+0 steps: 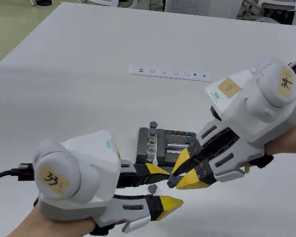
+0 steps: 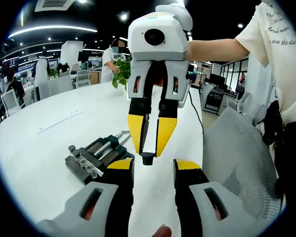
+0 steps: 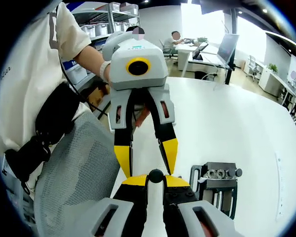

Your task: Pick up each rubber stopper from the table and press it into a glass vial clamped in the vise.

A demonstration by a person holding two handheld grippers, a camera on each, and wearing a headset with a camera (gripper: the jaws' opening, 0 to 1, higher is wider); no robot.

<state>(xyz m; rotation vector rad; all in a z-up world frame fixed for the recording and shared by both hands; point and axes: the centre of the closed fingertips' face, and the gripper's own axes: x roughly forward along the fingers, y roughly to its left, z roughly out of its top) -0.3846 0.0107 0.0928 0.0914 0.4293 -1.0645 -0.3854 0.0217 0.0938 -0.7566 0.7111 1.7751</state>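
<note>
White power strip (image 1: pixel 170 73), lying flat, 1 o'clock, head view. Grey mesh chair (image 2: pixel 237 148) — 4 o'clock, left gripper view; leafy plant (image 2: pixel 121 74) — 11 o'clock, same view.

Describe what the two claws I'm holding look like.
Both have rounded white housings, black slotted arms and yellow-tipped jaws. The left claw carries a tan sticker marked 33 and a black cable; the right claw, a tan sticker marked 34. The person wears a white printed T-shirt.

Looks past the spread left tool (image 2: pixel 154 168) at the right tool (image 2: pixel 149 153), pinching a dark stopper (image 2: pixel 148 159), near the vise (image 2: pixel 96 155) on the table (image 2: pixel 34 143).
</note>
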